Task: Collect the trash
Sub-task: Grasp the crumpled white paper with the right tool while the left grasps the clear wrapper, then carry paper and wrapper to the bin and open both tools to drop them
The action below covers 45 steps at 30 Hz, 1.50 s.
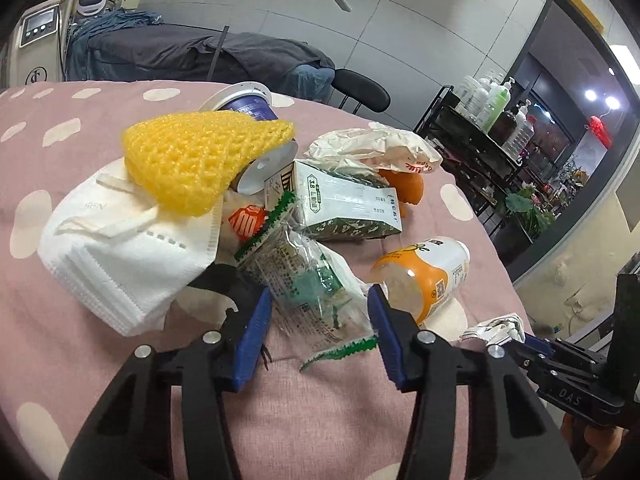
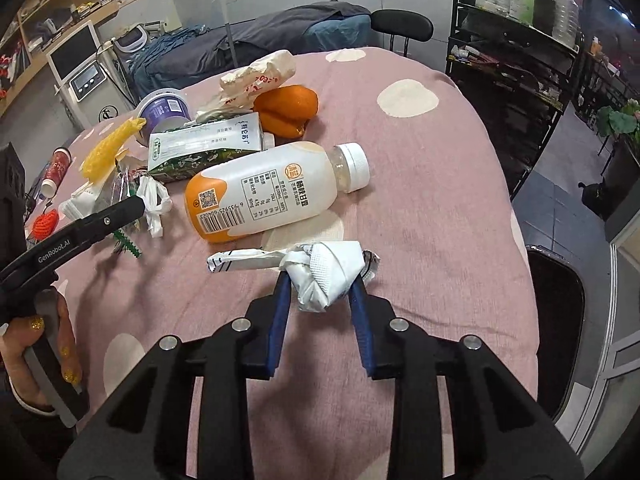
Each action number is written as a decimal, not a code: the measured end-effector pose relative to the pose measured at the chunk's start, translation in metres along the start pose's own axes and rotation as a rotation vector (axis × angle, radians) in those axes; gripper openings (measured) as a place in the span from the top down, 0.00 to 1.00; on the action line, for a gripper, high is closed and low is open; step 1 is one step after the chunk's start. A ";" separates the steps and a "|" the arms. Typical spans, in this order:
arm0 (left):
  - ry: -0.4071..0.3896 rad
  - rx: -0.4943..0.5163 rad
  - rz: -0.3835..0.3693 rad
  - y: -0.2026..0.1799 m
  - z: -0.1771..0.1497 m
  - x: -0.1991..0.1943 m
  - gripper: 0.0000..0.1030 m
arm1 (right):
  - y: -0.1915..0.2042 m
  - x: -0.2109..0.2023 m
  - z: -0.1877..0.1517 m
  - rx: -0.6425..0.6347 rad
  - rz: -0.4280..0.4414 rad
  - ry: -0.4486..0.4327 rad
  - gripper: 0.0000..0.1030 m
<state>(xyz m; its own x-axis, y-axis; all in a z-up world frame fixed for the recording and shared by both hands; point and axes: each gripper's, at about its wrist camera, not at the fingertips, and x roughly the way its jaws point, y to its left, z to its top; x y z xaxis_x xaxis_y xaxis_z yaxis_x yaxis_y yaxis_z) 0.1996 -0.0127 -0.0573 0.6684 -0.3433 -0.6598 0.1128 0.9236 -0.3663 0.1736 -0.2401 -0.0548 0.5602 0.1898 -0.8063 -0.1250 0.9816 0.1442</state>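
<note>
Right gripper [image 2: 320, 286] clamps crumpled white wrapper [image 2: 324, 274] near table's [image 2: 440, 184] right edge, bare cloth around. Left gripper [image 1: 320, 320] straddles clear plastic bag [image 1: 308, 280] at pile's near edge; pad contact unclear. Bottle [image 2: 264, 192] between them.

Both views are fisheye shots from just behind a gripper's own blue-padded fingers, angled down at a pink spotted tablecloth [image 1: 80, 208] from close range. The left wrist view sits nearest a clear green-edged wrapper [image 1: 308, 280]; the right wrist view nearest a knotted white wrapper [image 2: 328, 276]. Both share the orange-and-white bottle [image 1: 424, 276] [image 2: 264, 192], milk carton [image 1: 344, 204] [image 2: 204, 148] and black trolley [image 1: 476, 140] [image 2: 512, 68]
</note>
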 end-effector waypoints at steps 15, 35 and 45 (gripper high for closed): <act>-0.083 0.039 -0.086 0.000 -0.036 -0.050 0.79 | -0.017 -0.021 -0.033 0.104 0.036 -0.083 0.71; -0.078 0.310 -0.335 -0.111 -0.054 -0.057 0.79 | -0.139 -0.086 -0.078 0.394 -0.186 -0.309 0.71; -0.001 0.481 -0.474 -0.190 -0.064 -0.029 0.79 | -0.228 -0.030 -0.113 0.571 -0.361 -0.168 0.70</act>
<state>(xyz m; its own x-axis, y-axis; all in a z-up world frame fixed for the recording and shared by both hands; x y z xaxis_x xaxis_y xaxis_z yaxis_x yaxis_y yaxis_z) 0.1118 -0.1888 -0.0110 0.4669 -0.7302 -0.4988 0.7089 0.6462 -0.2825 0.0923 -0.4716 -0.1281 0.6107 -0.1951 -0.7674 0.5175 0.8319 0.2003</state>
